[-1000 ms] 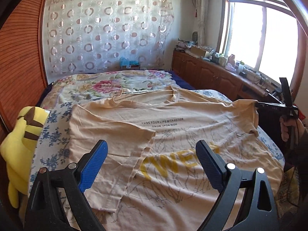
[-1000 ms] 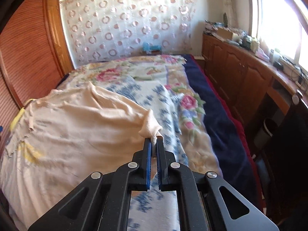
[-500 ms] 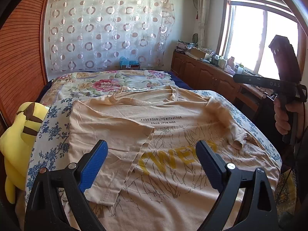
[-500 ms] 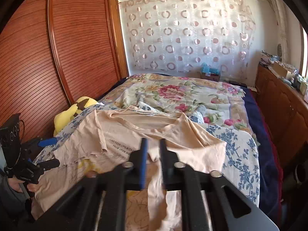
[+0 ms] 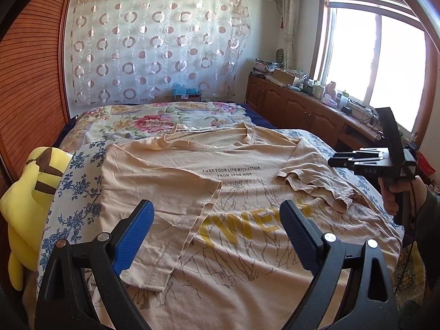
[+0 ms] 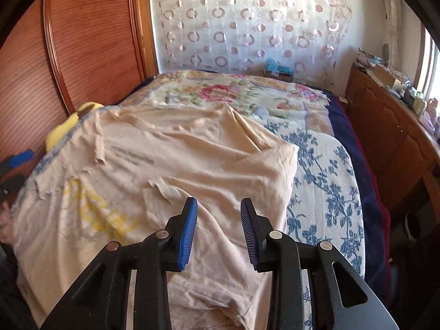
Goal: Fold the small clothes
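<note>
A beige T-shirt (image 5: 233, 192) with yellow letters and black print lies spread on the bed. It also shows in the right wrist view (image 6: 192, 159). Its left sleeve (image 5: 154, 198) and right sleeve (image 5: 316, 184) both lie folded in over the chest. My left gripper (image 5: 217, 228) is open and empty, above the shirt's lower half. My right gripper (image 6: 218, 228) is open and empty, just above the folded right sleeve (image 6: 176, 195); it also shows in the left wrist view (image 5: 354, 159), held at the shirt's right side.
The bed has a blue-flowered sheet (image 6: 324, 181) and a floral quilt (image 5: 154, 121) at the far end. A yellow plush toy (image 5: 30, 192) lies at the left edge. Wooden cabinets (image 5: 297, 110) with clutter run along the right, under a window.
My right gripper carried the right sleeve in over the shirt's chest, opened and let it go. The left gripper stayed open and almost still.
</note>
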Tool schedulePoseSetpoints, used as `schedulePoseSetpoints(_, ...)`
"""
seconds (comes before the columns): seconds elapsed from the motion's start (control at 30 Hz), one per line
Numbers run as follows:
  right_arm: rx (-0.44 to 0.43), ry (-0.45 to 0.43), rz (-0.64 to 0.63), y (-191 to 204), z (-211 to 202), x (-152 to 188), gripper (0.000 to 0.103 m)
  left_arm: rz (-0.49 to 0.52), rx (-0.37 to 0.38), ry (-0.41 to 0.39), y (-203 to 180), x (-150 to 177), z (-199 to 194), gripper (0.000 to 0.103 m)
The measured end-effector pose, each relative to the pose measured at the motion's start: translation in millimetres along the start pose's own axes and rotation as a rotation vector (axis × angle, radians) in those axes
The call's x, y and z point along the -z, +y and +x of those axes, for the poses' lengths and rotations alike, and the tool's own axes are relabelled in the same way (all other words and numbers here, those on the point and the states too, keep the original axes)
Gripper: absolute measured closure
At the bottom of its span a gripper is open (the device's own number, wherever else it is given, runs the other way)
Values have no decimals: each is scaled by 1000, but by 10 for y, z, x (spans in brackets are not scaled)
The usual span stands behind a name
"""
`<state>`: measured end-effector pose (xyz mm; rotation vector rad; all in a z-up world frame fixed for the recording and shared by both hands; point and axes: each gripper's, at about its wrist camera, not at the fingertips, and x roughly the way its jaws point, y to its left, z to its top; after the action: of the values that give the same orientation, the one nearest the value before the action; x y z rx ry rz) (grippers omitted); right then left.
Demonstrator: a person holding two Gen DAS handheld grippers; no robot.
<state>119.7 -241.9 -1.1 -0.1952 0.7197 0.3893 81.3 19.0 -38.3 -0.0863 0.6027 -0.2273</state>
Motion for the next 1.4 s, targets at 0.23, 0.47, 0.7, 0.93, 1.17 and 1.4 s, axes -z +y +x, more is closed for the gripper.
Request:
schedulePoseSetpoints(0.23, 27, 71, 3, 52, 387, 74, 50, -33, -27, 3, 173, 24, -25, 9)
schedulePoseSetpoints(0.47, 32, 73, 4, 107, 456, 76, 35, -40, -79, 4, 370, -17, -28, 9)
schedulePoseSetpoints(0.7, 43, 86, 23, 7, 513, 132, 18, -42, -143, 26, 717, -226, 91, 9)
schedulePoseSetpoints(0.93, 47, 91, 31, -30, 533, 130, 14, -44, -177, 74, 993, -386, 337, 9)
schedulePoseSetpoints(1.17, 49, 91, 29, -28, 531, 130, 14, -115, -109, 150, 1248, -435, 669, 24)
schedulePoseSetpoints(1.4, 49, 90, 27, -31, 529, 134, 14, -182, -86, 201, 1434, -433, 905, 39)
